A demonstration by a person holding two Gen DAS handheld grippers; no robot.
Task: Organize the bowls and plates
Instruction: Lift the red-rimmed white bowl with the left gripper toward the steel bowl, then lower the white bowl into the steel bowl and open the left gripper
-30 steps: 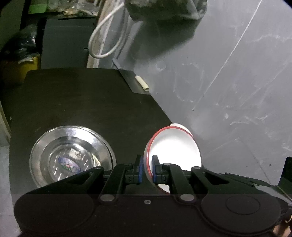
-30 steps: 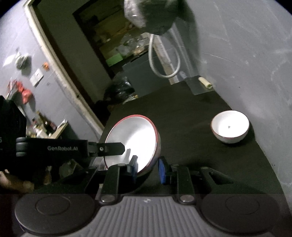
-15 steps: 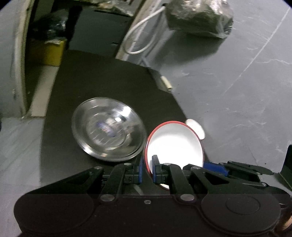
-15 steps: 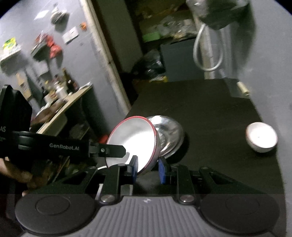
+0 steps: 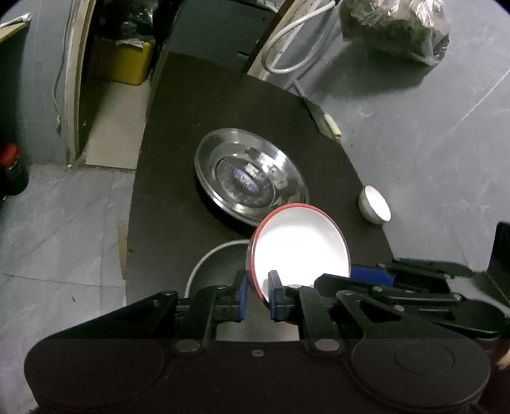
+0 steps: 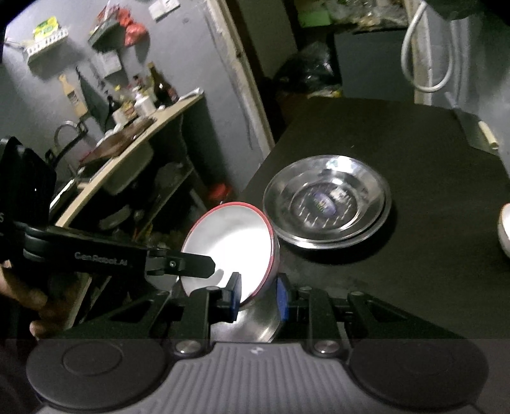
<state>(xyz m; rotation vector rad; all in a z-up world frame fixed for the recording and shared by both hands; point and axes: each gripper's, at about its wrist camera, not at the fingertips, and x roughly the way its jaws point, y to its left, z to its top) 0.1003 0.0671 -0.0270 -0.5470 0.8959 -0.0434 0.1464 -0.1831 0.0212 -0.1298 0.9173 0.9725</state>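
Both grippers grip one red-rimmed white bowl (image 5: 299, 245) by its rim, held tilted above the near end of the black table (image 5: 178, 153). My left gripper (image 5: 257, 297) is shut on its rim. My right gripper (image 6: 258, 296) is shut on the same bowl (image 6: 229, 242). A steel plate (image 5: 250, 178) lies in the middle of the table, also in the right wrist view (image 6: 325, 199). A small white bowl (image 5: 374, 208) stands near the wall; only its edge (image 6: 504, 227) shows in the right wrist view. Another steel dish (image 5: 210, 264) lies under the held bowl.
A grey wall (image 5: 430, 133) borders the table's right side, with a hanging bag (image 5: 395, 27) and white cable (image 5: 287, 41). The floor (image 5: 63, 229) drops off at the left. A cluttered shelf (image 6: 134, 127) stands left of the table.
Both grippers have risen and pulled back with the red-rimmed bowl. The steel plate and small white bowl now look farther away, and a steel dish shows below the bowl.
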